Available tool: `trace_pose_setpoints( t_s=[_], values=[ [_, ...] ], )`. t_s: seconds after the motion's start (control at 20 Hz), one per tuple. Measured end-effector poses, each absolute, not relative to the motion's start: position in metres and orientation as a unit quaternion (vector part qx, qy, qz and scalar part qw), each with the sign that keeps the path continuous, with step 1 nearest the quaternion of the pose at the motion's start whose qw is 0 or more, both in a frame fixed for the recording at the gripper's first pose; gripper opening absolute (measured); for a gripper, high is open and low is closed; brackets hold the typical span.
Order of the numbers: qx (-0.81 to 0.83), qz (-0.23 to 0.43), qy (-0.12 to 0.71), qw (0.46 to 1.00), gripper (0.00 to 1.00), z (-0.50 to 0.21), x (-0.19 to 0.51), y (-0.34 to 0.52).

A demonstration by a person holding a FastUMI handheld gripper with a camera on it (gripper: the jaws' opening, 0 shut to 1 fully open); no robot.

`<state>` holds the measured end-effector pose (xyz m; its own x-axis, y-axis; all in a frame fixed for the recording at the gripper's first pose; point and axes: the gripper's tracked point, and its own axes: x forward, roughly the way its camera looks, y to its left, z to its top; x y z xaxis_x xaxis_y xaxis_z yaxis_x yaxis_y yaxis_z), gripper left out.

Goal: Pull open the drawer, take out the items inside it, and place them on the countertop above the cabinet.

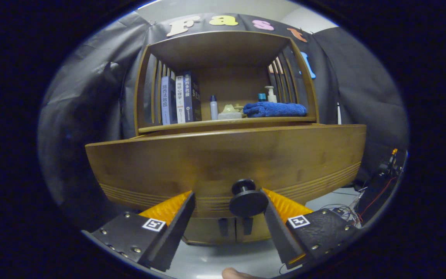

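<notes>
A wooden cabinet [223,162] is seen close up from the gripper's own camera, described here from left to right.

On the open shelf above the drawer, a few upright books [180,99] are stood at the left. Beside them a small bottle [214,107] is placed, then a pale low object that cannot be identified. A folded blue towel [275,109] is laid at the right, with a pump bottle [271,94] just behind it.

Below the shelf, the wide drawer front [223,159] is spread across the view and appears pulled a little forward of the cabinet. Its inside is hidden, so the items within cannot be told.

At the bottom, the gripper [229,211] is held open, its two fingers spread apart. The drawer's round dark knob [247,200] is found between the fingers, well off centre: it is set close against the right finger, perhaps touching it, while a clear gap is left to the left finger. The knob's stem is pointed straight out toward the camera, in line with the fingers.

For a firm hold, the fingers would probably need to be closed on the knob, with the gripper shifted slightly rightward so it is centred. A straight pull backward along the stem would then be called for.

A fingertip [234,274] of the person is glimpsed below the gripper.
</notes>
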<state>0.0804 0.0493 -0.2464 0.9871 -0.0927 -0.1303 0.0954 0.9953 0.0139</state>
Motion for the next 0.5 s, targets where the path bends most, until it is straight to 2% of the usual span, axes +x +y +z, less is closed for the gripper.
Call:
trace_pose_setpoints(
  t_s=[0.3,0.5],
  values=[
    [-0.005,-0.062,0.009,0.998,0.99,-0.238,0.128,0.056],
    [-0.002,-0.063,0.011,0.998,0.99,-0.242,0.153,0.056]
  ],
)
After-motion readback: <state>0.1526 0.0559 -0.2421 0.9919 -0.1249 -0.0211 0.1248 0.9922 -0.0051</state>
